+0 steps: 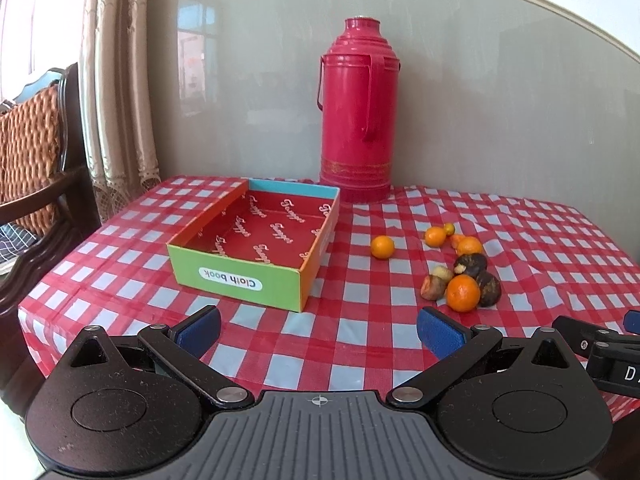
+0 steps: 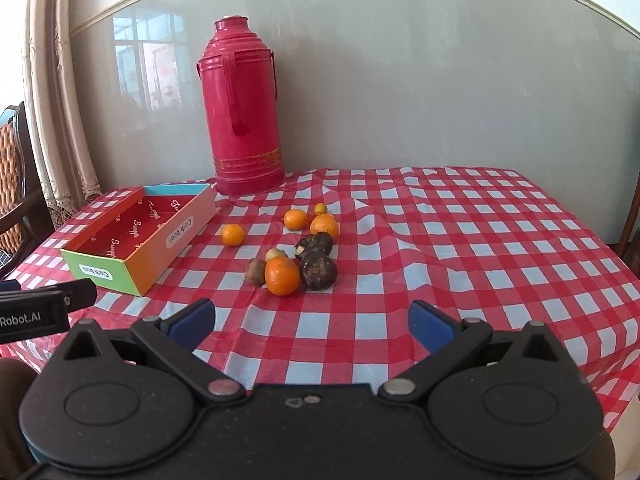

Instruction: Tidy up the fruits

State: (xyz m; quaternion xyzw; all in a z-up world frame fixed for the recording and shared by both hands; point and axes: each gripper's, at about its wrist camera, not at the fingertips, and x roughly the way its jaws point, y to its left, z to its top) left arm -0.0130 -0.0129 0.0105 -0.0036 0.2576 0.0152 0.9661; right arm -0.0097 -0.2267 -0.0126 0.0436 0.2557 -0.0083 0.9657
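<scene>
Right wrist view: right gripper [image 2: 310,326] gapes empty, the round orange tangerine [image 2: 283,276] just beyond its jaws (light, smooth, bruisable); pinch its widest girth. Left gripper [image 1: 318,330] likewise spread, colourful cardboard box [image 1: 256,240] ahead.

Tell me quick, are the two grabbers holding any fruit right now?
Left gripper: open, holding nothing.
Right gripper: open, holding nothing.
</scene>
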